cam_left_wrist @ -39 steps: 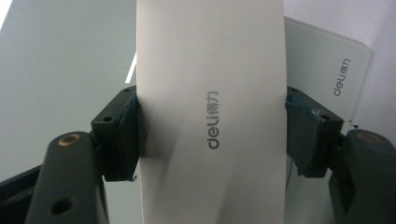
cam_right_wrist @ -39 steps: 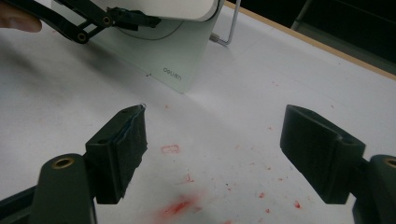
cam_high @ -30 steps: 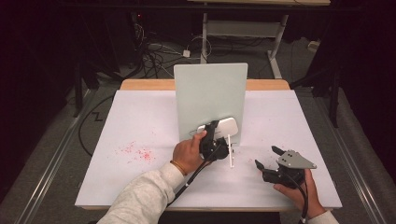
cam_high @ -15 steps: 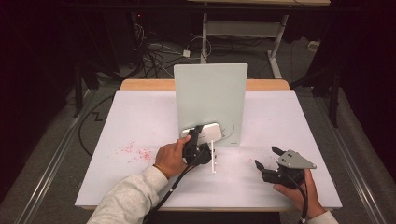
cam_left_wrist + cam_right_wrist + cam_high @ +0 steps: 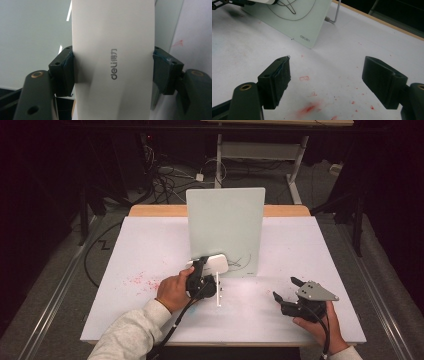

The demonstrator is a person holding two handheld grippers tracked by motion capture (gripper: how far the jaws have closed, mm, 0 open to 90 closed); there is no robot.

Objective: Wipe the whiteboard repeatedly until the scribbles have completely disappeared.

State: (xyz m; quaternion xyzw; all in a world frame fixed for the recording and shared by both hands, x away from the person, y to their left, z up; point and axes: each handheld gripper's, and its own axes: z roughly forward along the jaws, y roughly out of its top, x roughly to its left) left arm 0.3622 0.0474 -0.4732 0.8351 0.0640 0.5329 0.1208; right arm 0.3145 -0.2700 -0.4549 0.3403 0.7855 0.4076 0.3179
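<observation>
Overhead, left gripper (image 5: 209,270) holds white eraser (image 5: 214,264) against the lower edge of the upright whiteboard (image 5: 226,227); right gripper (image 5: 289,290) rests apart on the table (image 5: 150,240). Left gripper view: jaws pinch the eraser's sides. Right gripper view: jaws spread over red-smudged tabletop.

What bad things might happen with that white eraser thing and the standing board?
1. The left gripper clamps the white rectangular eraser against the upright pale green glass board; pushing hard might tip the board on its thin metal stand.
2. Black scribbles sit near the board's bottom edge, so the eraser might miss some.
</observation>
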